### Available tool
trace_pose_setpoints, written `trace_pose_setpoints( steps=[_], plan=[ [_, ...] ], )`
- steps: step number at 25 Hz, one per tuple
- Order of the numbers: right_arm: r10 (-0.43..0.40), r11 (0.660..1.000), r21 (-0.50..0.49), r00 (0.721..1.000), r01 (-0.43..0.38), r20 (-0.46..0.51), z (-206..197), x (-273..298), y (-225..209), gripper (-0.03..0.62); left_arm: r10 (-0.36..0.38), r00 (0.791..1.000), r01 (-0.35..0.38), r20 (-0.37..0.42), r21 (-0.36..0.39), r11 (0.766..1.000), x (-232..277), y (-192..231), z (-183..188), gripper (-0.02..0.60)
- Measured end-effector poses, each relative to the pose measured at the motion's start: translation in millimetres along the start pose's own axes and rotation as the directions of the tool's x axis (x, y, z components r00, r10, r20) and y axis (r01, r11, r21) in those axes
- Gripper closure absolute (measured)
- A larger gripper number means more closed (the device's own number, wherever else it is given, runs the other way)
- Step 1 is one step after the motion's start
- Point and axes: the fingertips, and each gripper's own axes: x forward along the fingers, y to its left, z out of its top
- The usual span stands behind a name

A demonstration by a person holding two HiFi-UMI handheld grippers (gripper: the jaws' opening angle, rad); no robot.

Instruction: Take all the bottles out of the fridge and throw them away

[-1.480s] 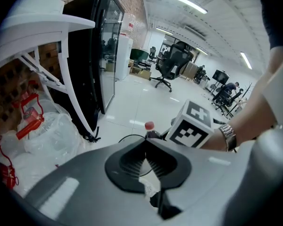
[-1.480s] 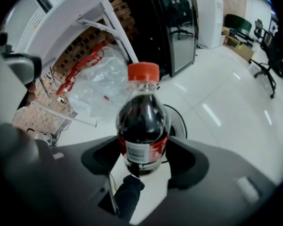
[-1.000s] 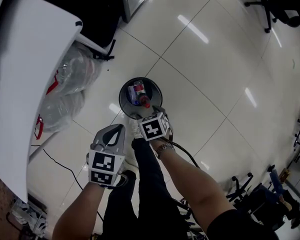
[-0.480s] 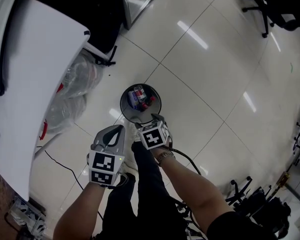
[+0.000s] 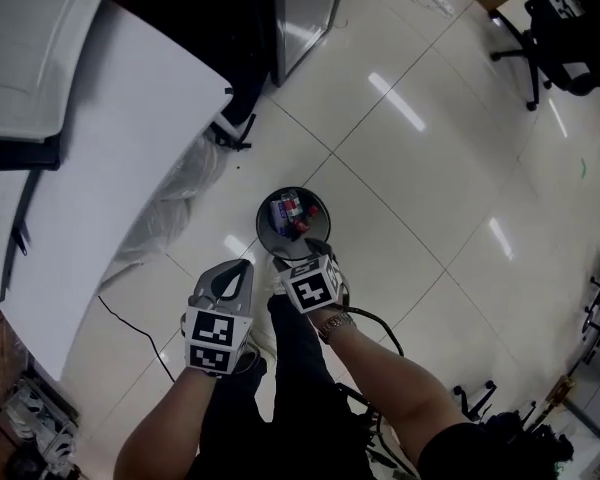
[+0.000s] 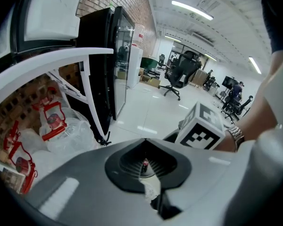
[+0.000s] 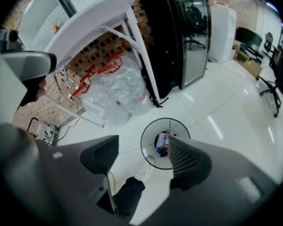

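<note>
Glossy white floor tiles (image 5: 430,168) spread below us, with the round black wire wastebasket (image 5: 261,230) just ahead of our feet. A second ago one of the small plastic bottles (image 5: 290,211) hung at the right gripper (image 7: 144,157) over the rim; now they all lie inside the basket, and the right fingers stand wide apart with nothing between them. The left gripper (image 6: 144,142) has its fingers closed together, holding nothing. We judge this drop finished, so the tall black glass-door fridge (image 7: 193,36) is next to check for more
</note>
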Motion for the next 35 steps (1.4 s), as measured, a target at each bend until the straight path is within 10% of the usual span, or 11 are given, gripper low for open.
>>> trace_pose_setpoints(
  steps=[15,35],
  plan=[
    [0.091,0.956,-0.293,0.975,-0.028,0.203,118,-127,106,0.284,0.209,0.947,-0.191,0.244,-0.094,0.977,-158,26,63,0.577],
    [0.388,0.726,-0.688,0.843,-0.030,0.373,290,-175,393,0.284,0.554,0.734,-0.438,0.392,-0.349,0.828,-375,192,28,0.577]
  ],
)
